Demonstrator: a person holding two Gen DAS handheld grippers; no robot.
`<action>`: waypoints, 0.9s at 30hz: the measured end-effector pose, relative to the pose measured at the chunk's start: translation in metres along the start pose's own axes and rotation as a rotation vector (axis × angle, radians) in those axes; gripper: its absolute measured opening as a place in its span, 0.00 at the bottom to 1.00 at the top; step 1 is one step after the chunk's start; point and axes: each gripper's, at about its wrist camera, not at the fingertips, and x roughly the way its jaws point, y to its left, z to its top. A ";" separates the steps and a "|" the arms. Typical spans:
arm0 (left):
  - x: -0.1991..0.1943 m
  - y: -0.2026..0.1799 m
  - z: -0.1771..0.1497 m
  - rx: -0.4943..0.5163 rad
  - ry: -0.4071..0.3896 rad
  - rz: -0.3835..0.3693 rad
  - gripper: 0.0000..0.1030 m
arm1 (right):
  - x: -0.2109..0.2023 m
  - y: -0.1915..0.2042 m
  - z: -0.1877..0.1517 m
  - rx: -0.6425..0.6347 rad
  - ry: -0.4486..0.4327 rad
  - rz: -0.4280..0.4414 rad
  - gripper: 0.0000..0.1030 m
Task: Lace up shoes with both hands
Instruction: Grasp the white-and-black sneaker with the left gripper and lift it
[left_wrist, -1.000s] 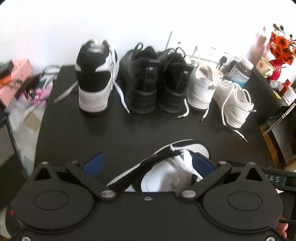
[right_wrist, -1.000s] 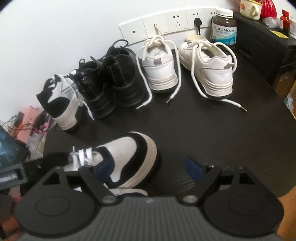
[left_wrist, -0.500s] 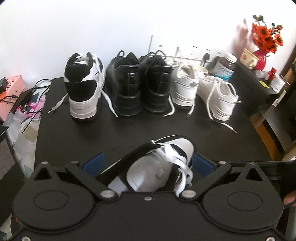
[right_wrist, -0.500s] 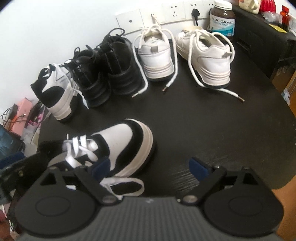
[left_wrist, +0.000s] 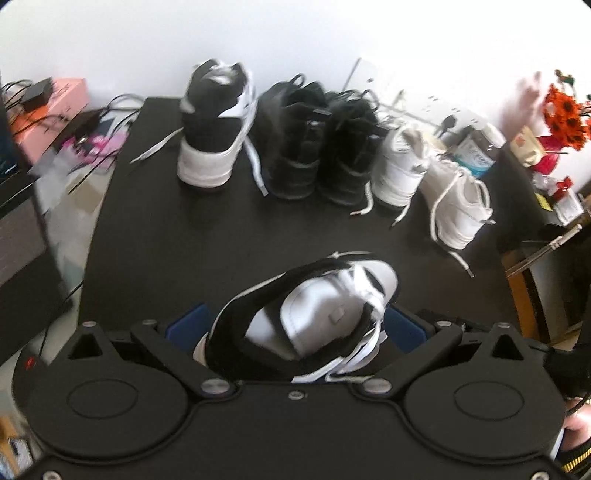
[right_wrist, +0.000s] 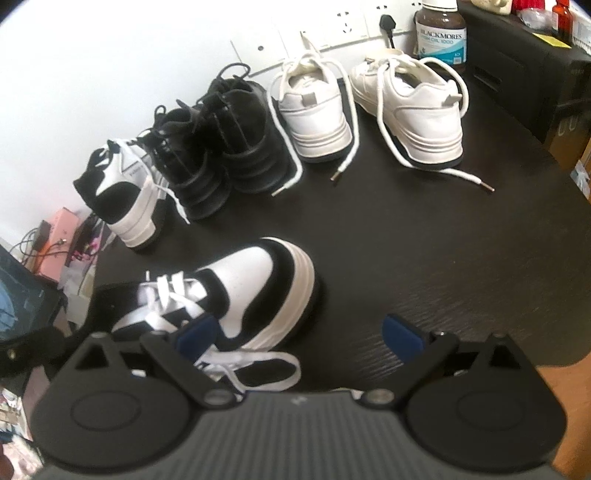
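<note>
**Sneaker sits between wide-open left gripper**

Sneaker (left_wrist: 325, 314), black and white with loose white laces (right_wrist: 173, 291), lies on the dark table (right_wrist: 424, 258), near its front edge. The left gripper (left_wrist: 295, 328) straddles it, jaws spread wide, pads not pressing on it. The right gripper (right_wrist: 299, 332) hangs just beside the toe, jaws wide apart, nothing held; a lace loop (right_wrist: 266, 369) lies under it. Behind, five more shoes line the wall, with a brown jar (right_wrist: 441, 31) beyond.

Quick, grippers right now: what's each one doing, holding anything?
Left gripper: wide around the black-and-white sneaker; grip cannot be told.
Right gripper: open, holding nothing.
</note>
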 end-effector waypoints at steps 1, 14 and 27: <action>-0.001 -0.001 -0.001 0.004 0.012 0.011 1.00 | 0.000 -0.003 0.000 0.003 0.001 -0.001 0.95; 0.017 0.004 -0.020 -0.015 0.110 0.099 1.00 | 0.000 0.000 -0.005 -0.003 0.020 -0.003 0.96; 0.033 -0.009 -0.025 0.019 0.192 0.033 1.00 | -0.005 -0.019 -0.007 0.054 0.043 -0.039 0.97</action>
